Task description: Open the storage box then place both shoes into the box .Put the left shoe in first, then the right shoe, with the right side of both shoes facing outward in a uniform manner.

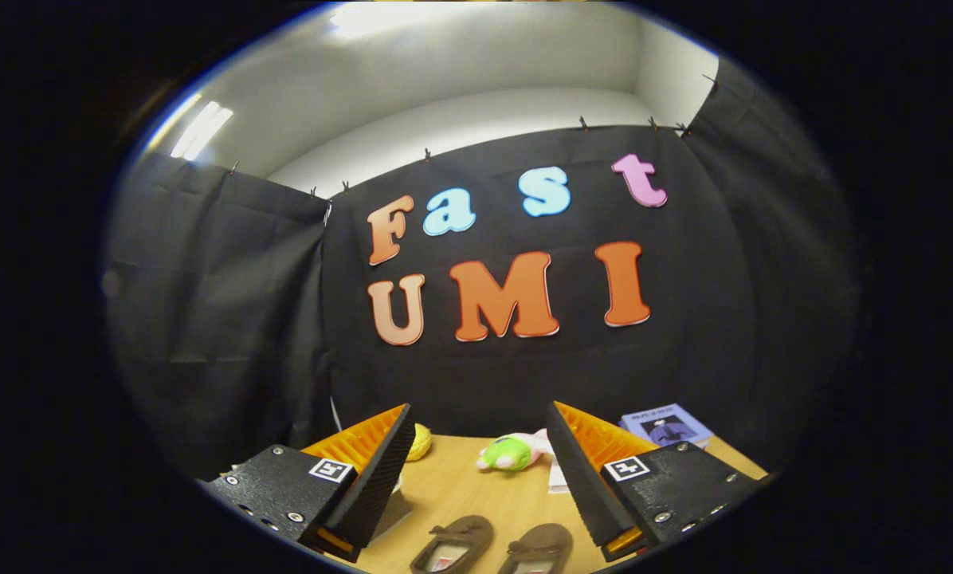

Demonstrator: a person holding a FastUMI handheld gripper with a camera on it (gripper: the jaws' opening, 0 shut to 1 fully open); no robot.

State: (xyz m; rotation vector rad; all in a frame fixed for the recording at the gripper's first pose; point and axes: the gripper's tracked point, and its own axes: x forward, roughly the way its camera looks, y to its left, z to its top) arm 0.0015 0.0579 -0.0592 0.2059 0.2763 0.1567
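Black-draped booth, wooden desk [476, 494]. Claw [480, 446] gapes wide, empty; two shoes [492, 548] lie at its 6 o'clock. Likely the start: next, find and open the box.

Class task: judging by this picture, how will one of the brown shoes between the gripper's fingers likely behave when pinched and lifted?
The brown shoe looks soft and low-sided, so it probably flexes when pinched. It seems light. Lying flat on the table, it is unlikely to roll.
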